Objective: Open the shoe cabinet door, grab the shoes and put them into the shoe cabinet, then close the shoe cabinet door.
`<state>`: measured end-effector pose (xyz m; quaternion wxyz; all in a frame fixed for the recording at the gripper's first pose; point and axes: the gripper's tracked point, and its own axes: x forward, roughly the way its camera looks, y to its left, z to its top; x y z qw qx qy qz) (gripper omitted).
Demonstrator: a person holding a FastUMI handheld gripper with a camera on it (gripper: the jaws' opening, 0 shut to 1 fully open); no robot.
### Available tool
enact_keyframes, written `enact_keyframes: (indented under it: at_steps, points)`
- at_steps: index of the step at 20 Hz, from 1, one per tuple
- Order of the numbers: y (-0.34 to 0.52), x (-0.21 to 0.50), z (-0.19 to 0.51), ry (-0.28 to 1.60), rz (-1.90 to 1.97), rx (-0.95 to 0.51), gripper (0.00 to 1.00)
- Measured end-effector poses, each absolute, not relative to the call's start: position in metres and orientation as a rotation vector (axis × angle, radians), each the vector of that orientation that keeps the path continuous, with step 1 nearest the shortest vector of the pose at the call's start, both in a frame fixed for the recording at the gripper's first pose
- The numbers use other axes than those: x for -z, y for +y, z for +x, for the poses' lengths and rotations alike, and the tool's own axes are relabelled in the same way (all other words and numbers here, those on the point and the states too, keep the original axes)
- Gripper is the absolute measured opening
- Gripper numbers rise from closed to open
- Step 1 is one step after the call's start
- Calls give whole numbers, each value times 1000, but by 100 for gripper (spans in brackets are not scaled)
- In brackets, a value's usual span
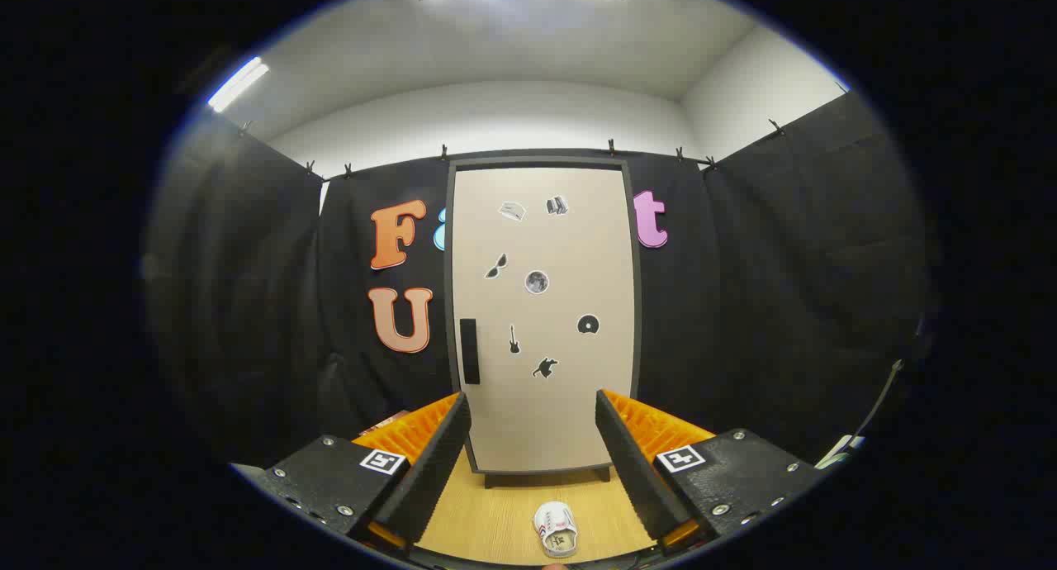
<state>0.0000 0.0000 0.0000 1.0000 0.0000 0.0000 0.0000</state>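
Standing upright against the black booth wall, the shoe cabinet [545,322] is the biggest thing ahead, well beyond the fingers, with its beige door [570,413] shut and flush in a dark frame. It looks like a rigid panel that should swing on hinges rather than flex, and probably needs a steady pull more than force. Small stickers dot its face. A dark vertical handle [469,351] sits at the door's left edge, about mid-height; that narrow bar seems the natural place to take hold. On the wooden surface [487,520] before the cabinet lies one white shoe [556,529], between the fingers and low down. It looks light and soft-sided, likely best pinched across the collar or upper. The gripper [533,450] has its jaws spread wide, holding nothing.
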Motion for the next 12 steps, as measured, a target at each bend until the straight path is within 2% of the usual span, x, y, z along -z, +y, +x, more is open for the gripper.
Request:
enact_keyframes:
  at_steps: [12]
  points:
    - [-1, -1, -4, 1, -6, 3, 95]
